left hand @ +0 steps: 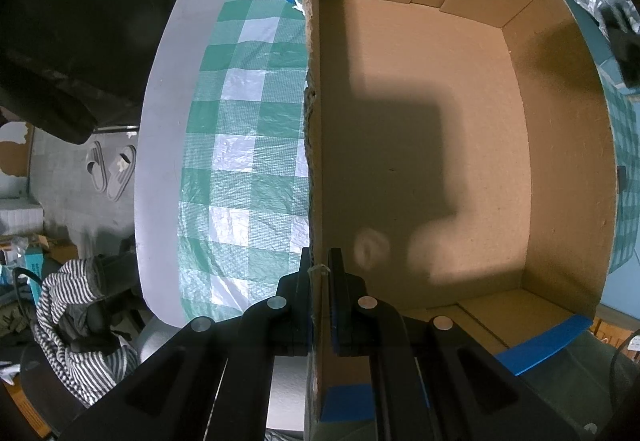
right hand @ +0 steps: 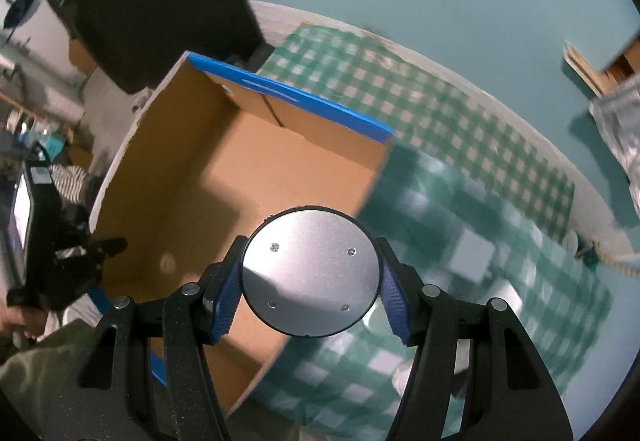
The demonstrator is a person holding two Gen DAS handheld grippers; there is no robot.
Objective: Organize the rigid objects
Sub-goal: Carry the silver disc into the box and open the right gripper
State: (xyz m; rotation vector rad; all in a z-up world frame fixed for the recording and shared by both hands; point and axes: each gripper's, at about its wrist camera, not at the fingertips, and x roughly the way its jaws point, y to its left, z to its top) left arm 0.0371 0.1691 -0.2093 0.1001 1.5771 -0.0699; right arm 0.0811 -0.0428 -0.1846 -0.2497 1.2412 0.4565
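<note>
An open cardboard box (left hand: 440,121) with blue-taped rims stands on a green-and-white checked tablecloth (left hand: 248,129); nothing shows inside it. My left gripper (left hand: 319,273) is shut on the box's left wall, one finger inside and one outside. In the right wrist view my right gripper (right hand: 310,285) is shut on a round silver disc with a black rim (right hand: 310,277), held in the air above the box's (right hand: 208,177) near right corner. The left gripper (right hand: 72,257) shows there at the box's left side.
The round table's white edge (left hand: 160,145) curves on the left, with slippers (left hand: 112,169) and striped cloth (left hand: 72,321) on the floor below. A dark chair back (left hand: 72,25) stands at upper left. A crinkled clear bag (right hand: 624,129) lies far right.
</note>
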